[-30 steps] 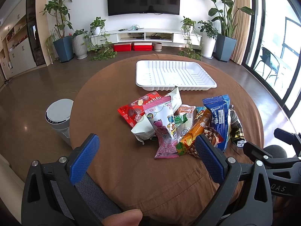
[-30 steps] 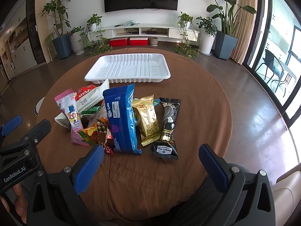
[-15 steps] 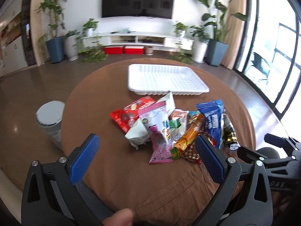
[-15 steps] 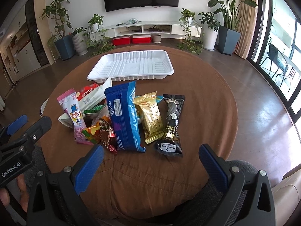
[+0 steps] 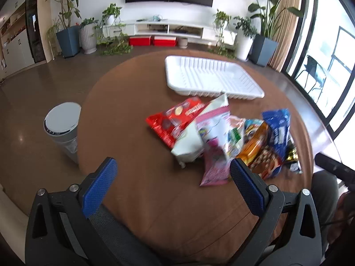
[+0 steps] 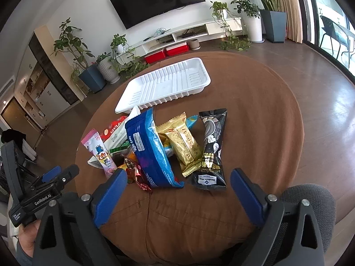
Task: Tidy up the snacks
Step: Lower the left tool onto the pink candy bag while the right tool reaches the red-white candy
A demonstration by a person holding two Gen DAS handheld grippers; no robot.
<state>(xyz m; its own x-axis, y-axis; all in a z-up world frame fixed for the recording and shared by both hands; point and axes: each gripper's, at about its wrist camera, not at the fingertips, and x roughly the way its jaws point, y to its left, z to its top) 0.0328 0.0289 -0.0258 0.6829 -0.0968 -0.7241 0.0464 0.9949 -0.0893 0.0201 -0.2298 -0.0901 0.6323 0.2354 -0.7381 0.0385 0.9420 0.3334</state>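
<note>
A heap of snack packets lies on the round brown table [image 5: 137,195]: a red bag [image 5: 175,119], a pink pouch [image 5: 215,141], a blue packet [image 6: 148,150], a gold bar [image 6: 184,144] and a black packet [image 6: 212,153]. Behind them sits an empty white tray [image 6: 164,86], which in the left wrist view is the white tray [image 5: 210,79]. My left gripper [image 5: 173,179] hangs open over the table's near edge, left of the heap. My right gripper [image 6: 178,184] is wide, its jaws closing a little, with nothing pressed between them; the blue and black packets lie just beyond its tips.
A grey round bin [image 5: 63,128] stands on the floor left of the table. Potted plants [image 5: 66,22], a low white TV shelf [image 5: 168,27] and glass doors [image 5: 332,71] ring the room. A chair back [image 6: 310,201] shows at the near right.
Both grippers have moved nearer the table. The right view has rolled, so the room tilts and the heap sits closer to its fingers. The left view has swung leftwards.
</note>
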